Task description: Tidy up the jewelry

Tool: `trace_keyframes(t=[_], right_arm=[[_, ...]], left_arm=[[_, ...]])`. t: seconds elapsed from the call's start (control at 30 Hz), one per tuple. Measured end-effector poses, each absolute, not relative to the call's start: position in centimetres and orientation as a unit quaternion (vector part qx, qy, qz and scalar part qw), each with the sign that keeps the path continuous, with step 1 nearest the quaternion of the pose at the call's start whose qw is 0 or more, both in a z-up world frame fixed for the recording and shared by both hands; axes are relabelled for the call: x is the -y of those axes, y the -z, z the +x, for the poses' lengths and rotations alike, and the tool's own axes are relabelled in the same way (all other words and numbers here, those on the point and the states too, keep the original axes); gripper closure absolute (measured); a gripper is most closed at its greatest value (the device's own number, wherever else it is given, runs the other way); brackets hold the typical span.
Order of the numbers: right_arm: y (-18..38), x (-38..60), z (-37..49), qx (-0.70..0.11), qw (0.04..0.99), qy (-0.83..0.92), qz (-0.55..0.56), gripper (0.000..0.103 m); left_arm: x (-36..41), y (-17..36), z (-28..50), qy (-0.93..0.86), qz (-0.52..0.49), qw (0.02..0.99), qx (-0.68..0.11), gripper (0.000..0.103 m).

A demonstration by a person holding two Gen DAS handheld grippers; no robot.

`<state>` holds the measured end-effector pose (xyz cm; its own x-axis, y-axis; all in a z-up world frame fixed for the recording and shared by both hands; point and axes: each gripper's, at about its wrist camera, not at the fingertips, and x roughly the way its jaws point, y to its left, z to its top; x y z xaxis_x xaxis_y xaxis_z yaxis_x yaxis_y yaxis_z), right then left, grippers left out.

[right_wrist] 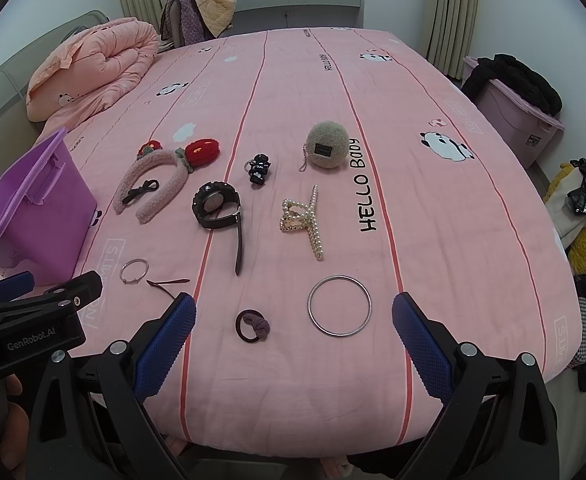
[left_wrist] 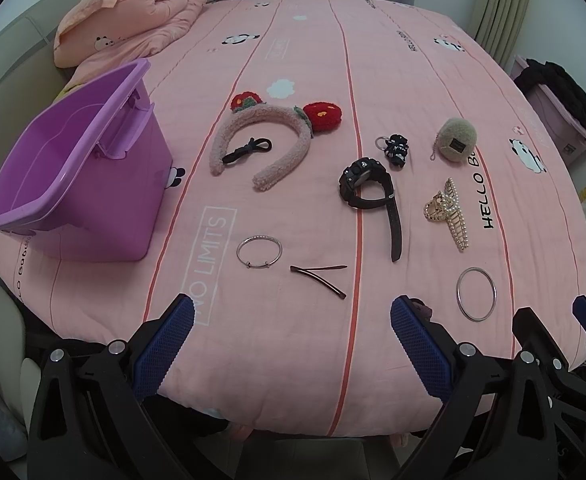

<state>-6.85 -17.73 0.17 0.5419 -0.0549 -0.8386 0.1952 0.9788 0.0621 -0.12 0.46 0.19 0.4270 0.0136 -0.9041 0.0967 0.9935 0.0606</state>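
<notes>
Pink striped bedsheet (right_wrist: 433,240) carries everything; empty purple plastic bin (left_wrist: 73,184) at far left. Spread across the middle, untouched: fuzzy pink headband with red pompoms (left_wrist: 261,140), black digital watch (left_wrist: 367,186), pearl claw clip (right_wrist: 305,220). Nearest the edge: large plain silver bangle (right_wrist: 339,306), small thin silver bracelet (left_wrist: 259,252), brown hair tie (right_wrist: 253,326), dark hairpin (left_wrist: 319,278). Left gripper (left_wrist: 291,344) and right gripper (right_wrist: 293,340) both spread wide, holding nothing, above the near edge. Likely first: take the nearest piece. Descend vertically, straddle the rim, press lightly into the fabric, close slowly to prevent slipping.

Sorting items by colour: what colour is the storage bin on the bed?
Purple. The storage bin shows best in the left wrist view, standing open.
</notes>
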Motion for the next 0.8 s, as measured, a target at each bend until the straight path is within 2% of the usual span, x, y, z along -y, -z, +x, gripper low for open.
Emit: trace_keyframes(t=[0.8], right_arm=[[-0.30, 17.93, -7.02, -0.474, 0.875, 0.070, 0.074, 0.009]], left_arm=[[-0.54, -0.10, -0.16, 0.024, 0.051, 0.844, -0.533, 0.006]])
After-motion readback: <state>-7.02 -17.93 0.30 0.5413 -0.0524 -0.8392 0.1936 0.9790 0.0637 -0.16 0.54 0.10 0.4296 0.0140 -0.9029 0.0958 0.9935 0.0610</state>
